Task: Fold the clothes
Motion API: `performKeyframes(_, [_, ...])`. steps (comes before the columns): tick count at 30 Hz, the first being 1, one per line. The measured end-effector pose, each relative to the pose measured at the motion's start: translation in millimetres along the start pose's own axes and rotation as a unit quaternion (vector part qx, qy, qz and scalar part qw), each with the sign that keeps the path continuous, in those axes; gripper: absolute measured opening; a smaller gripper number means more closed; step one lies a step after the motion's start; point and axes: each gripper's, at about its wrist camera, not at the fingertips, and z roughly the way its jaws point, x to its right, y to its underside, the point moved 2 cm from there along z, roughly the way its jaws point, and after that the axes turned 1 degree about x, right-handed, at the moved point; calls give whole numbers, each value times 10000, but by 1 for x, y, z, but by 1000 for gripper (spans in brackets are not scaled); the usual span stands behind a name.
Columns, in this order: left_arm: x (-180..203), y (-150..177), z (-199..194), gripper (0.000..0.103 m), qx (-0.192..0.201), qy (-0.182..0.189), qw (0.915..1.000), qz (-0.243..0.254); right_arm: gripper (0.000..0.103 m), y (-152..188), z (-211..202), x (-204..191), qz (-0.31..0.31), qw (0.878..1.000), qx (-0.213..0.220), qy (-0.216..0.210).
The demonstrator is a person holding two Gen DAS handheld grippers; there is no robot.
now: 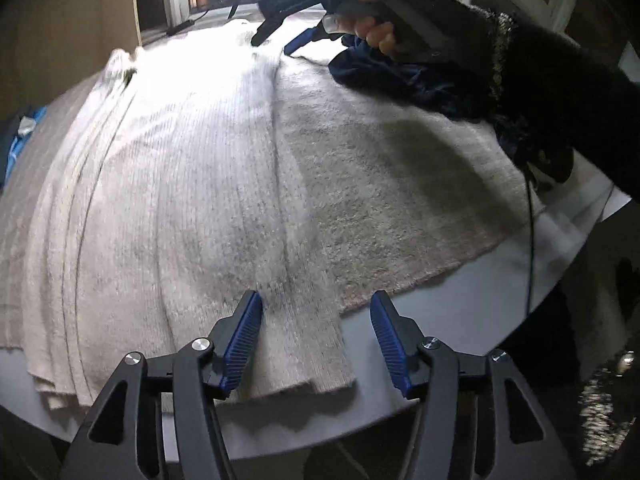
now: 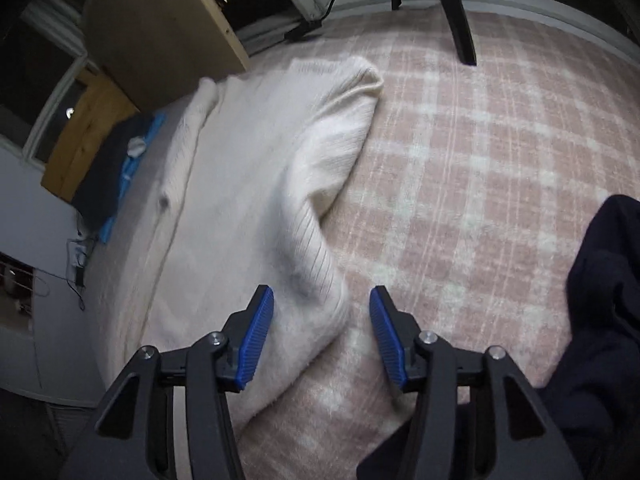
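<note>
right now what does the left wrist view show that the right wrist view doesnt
Only the left wrist view shows the person's right hand gripping the right gripper at the far end of the cream sweater, and the white table edge. Only the right wrist view shows the blanket's pink plaid pattern and black legs standing on it. Both share the sweater, a dark navy garment and open blue-padded jaws.

One cream sweater (image 2: pixel 256 184), one checked blanket (image 2: pixel 480 184), one dark navy garment (image 2: pixel 600 300) and two grippers are showing, each gripper carrying two blue pads (image 1: pixel 242 344).
</note>
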Motion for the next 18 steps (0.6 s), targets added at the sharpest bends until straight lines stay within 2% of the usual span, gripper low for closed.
performKeyframes(1, [0, 0, 0, 48, 41, -25, 10000, 24, 49, 1, 0, -2, -22, 10000, -4, 30])
performKeyframes(2, [-2, 1, -1, 32, 79, -26, 10000, 17, 45, 1, 2, -4, -34, 10000, -23, 86])
performKeyframes(3, [-5, 1, -2, 23, 116, -5, 9999, -17, 22, 0, 3, -5, -47, 9999, -41, 141])
performKeyframes(4, [-11, 1, -3, 9, 129, 135, 9997, -165, 13, -1, 4, -6, -34, 9998, -55, 163])
performKeyframes(5, [-20, 1, -5, 7, 121, 372, 9984, -407, 13, -4, 3, -6, 77, 9999, -47, 77])
performKeyframes(9, [-53, 14, -18, 6, 274, 596, 9919, -1090, 10, -16, -14, -9, 530, 9985, 107, -74])
performKeyframes(14, [-94, 33, -34, 6, 492, 755, 9778, -1892, 10, -43, -16, -69, -62, 9997, 163, 166])
performKeyframes(18, [-128, 49, -48, 6, 664, 878, 9614, -2523, 10, -62, 14, -117, -554, 9973, -53, 487])
